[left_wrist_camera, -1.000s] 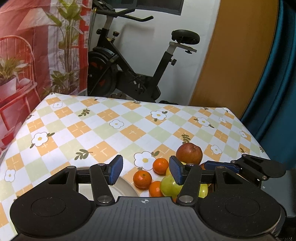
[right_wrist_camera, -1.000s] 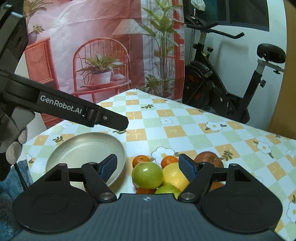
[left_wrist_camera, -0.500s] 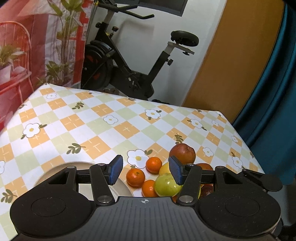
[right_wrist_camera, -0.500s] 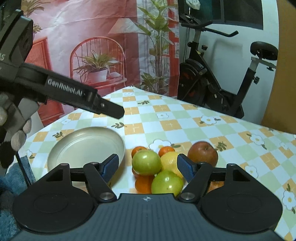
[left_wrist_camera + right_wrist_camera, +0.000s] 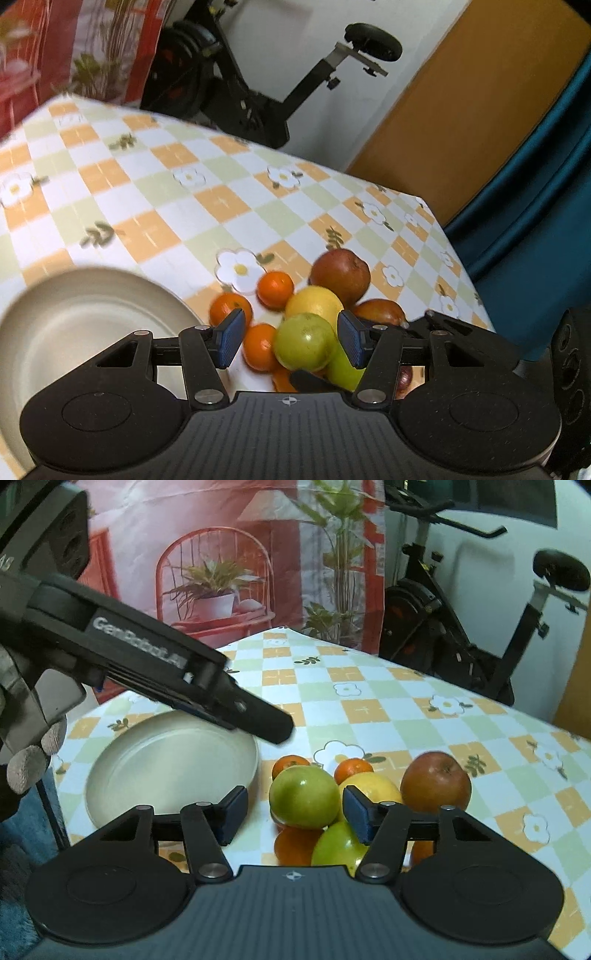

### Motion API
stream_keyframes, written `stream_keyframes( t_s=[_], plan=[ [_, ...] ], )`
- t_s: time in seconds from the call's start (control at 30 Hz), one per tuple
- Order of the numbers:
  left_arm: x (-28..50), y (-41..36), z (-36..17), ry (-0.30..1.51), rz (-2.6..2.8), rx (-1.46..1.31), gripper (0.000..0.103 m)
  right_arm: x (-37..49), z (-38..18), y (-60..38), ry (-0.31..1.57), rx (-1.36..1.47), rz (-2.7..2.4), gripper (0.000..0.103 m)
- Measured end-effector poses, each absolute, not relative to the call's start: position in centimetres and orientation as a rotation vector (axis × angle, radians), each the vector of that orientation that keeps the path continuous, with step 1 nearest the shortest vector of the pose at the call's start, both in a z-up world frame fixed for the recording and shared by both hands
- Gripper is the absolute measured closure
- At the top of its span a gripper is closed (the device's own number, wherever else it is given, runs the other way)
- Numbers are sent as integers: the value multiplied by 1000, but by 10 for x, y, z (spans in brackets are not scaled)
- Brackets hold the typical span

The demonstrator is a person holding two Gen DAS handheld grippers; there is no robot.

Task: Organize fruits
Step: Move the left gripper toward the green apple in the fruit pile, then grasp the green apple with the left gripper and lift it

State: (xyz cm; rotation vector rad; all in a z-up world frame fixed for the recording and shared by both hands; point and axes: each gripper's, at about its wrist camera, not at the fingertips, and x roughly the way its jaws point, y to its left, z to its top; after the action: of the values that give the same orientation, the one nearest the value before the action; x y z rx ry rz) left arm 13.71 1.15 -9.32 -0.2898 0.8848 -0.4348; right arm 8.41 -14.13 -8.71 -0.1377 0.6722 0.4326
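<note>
A heap of fruit lies on the checked tablecloth: a green apple [image 5: 303,796] on top, a second green apple [image 5: 338,845], a yellow lemon [image 5: 373,786], a red apple [image 5: 436,779] and small oranges [image 5: 352,767]. A beige plate [image 5: 110,775] sits left of the heap. My right gripper [image 5: 295,814] is open, its blue pads either side of the top green apple. My left gripper [image 5: 291,343] is open above the same heap, with the green apple [image 5: 304,347], lemon [image 5: 314,302], red apple [image 5: 340,275], oranges [image 5: 275,290] and the plate [image 5: 55,314] in its view.
The left gripper's body [image 5: 147,672] hangs over the plate in the right wrist view. The table's right edge [image 5: 458,251] drops off by a blue curtain. An exercise bike [image 5: 461,627] stands behind the table.
Both grippers have moved closer to the fruit heap and tilted down. The left view has swung left, showing more of the plate. No fruit has moved.
</note>
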Motion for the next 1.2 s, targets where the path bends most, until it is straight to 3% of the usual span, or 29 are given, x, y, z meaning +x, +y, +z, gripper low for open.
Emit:
stream_keyframes(
  t_s=[0.4, 0.53, 0.77, 1.2],
  plan=[
    [147, 9, -126, 952, -453, -418, 47, 96, -98, -138, 694, -190, 419, 52],
    [147, 7, -129, 948, -478, -426, 56, 95, -98, -134, 692, -220, 421, 52],
    [143, 13, -118, 911, -478, -412, 56, 98, -92, -134, 694, -206, 423, 53],
    [129, 109, -92, 836, -310, -421, 56, 132, -71, -75, 660, -181, 573, 53]
  ],
)
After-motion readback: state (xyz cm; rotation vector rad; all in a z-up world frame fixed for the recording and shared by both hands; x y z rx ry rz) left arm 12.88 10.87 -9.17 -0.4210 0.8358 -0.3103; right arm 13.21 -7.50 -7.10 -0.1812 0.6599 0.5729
